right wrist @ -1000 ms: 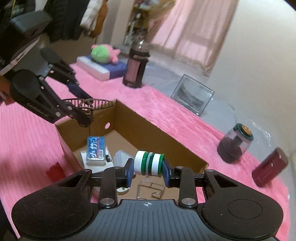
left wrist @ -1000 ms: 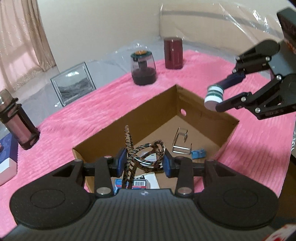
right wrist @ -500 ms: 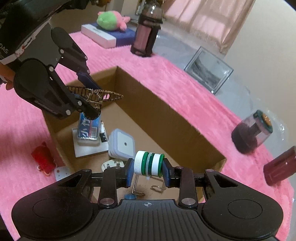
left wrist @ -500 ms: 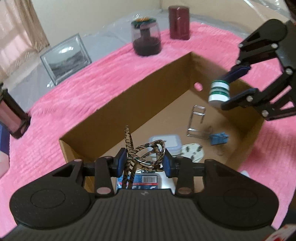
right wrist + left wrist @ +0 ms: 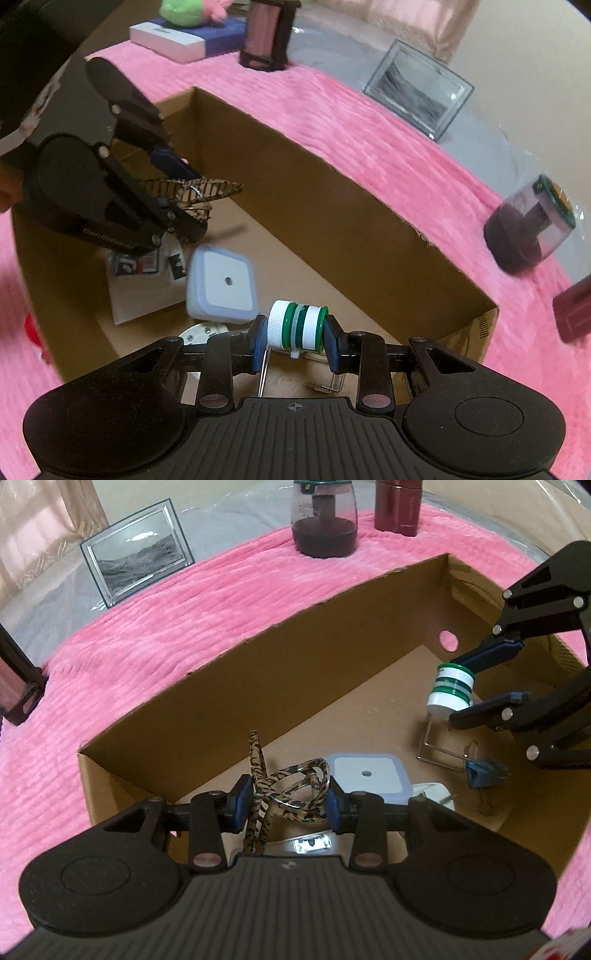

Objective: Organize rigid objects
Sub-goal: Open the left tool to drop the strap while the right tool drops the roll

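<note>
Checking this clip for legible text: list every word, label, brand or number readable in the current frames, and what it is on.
None can be read with confidence.
White lettering on the left gripper: blurred.
Printed card in the cardboard box: label and barcode too blurred.
Print on the dark red canister: too faint.
Green and white bottle in the right gripper: no lettering visible.

- A home, by the look of a bedroom or living room: a fluffy pink blanket (image 5: 184,627) covers the surface.
- Pale pink curtains (image 5: 33,528) hang against a plain cream wall (image 5: 535,55).
- A framed landscape picture (image 5: 136,559) stands on it.
- A green and pink plush toy (image 5: 192,11) lies on a box (image 5: 177,42).
- A pink drinking flask (image 5: 266,33) stands nearby.
</note>
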A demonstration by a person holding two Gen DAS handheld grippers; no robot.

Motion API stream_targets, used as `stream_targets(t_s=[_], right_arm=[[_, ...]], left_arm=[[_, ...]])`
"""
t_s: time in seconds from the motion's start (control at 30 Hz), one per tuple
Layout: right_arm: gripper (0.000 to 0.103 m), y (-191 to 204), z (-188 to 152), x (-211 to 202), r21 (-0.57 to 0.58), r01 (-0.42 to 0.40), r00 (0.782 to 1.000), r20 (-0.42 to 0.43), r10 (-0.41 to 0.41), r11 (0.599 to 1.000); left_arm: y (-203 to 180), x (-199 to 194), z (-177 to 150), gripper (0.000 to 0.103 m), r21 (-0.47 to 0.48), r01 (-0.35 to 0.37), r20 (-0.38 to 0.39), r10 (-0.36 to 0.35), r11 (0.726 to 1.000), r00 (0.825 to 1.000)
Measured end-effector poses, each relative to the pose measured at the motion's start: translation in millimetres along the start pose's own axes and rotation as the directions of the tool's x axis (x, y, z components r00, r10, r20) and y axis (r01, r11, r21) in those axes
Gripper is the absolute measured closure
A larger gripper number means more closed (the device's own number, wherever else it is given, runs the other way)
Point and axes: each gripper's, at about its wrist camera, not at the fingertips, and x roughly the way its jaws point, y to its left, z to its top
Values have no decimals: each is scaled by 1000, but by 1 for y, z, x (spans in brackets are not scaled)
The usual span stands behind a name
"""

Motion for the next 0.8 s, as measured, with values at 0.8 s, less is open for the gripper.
stream_targets(t_s=[0.8], right_arm=[[74, -9, 3, 24, 48, -13, 999, -46, 15, 999]], left_arm=[[18, -1, -6, 67, -105, 16, 64, -9, 994, 998]])
